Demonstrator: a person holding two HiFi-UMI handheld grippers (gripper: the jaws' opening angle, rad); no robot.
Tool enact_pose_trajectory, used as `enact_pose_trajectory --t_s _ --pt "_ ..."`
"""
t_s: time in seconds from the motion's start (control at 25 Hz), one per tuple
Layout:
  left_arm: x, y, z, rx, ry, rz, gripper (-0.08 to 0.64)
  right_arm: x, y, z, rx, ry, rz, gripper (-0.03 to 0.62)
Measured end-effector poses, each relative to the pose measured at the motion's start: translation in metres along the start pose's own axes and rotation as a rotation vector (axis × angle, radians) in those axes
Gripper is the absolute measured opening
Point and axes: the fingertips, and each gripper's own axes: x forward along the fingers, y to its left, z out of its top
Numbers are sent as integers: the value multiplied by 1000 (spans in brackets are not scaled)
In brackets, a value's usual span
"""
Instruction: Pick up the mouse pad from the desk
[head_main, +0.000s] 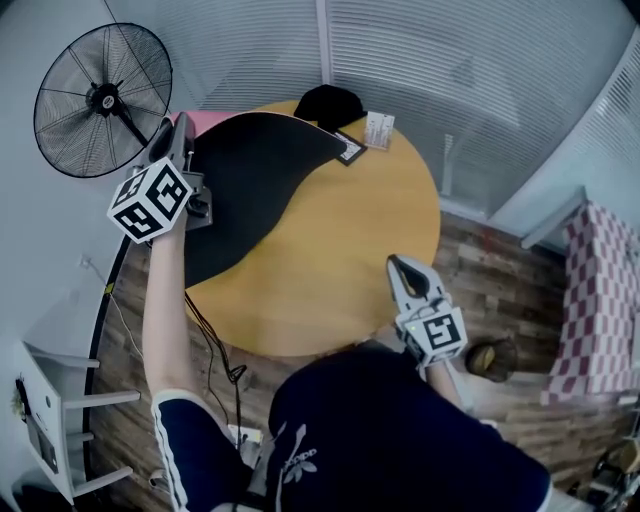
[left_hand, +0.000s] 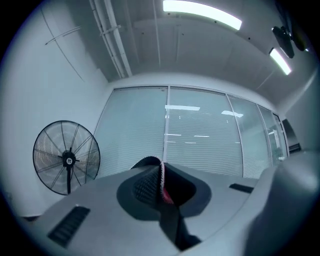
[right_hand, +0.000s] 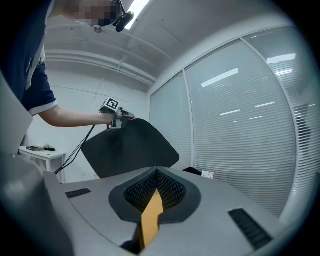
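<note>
Mouse pad (head_main: 250, 190), large and black, hangs tilted over the left side of the round wooden table (head_main: 350, 260), held up by one edge. The left gripper (head_main: 183, 140) is clamped on that raised edge. The right gripper (head_main: 405, 266) hovers at the table's near rim, its jaws together and empty. A black cap (head_main: 328, 102) lies at the table's far edge.

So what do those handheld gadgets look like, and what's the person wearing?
Both the left gripper and right gripper are grey and two-fingered with black ribbed pads, each carrying a white cube of black square markers. A black cable trails from the left one. The short sleeve is navy with white trim.
</note>
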Motion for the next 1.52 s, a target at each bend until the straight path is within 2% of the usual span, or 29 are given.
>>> enact_pose_trajectory --t_s 0.08,0.16,0.52,0.8,1.2,1.36,1.52 --pt "-9 -11 18 64 -14 -15 20 -3 -1 2 5 -12 -3 3" --pt "-21 -22 30 97 -24 -26 20 -5 -1 5 4 -22 -2 3" --pt "-88 -59 51 -10 -118 -56 20 -12 2 26 -21 -63 20 3" --pt "-143 -107 56 99 -121 -61 19 -35 -11 37 -13 -82 30 3" --pt "-235 -163 39 241 -69 44 19 -93 -33 53 -27 -98 62 3" --pt "-272 -183 20 264 -59 109 20 -117 -35 47 -18 -90 71 3" --pt "-300 -208 -10 312 -4 147 20 -133 -31 47 -22 -94 83 3"
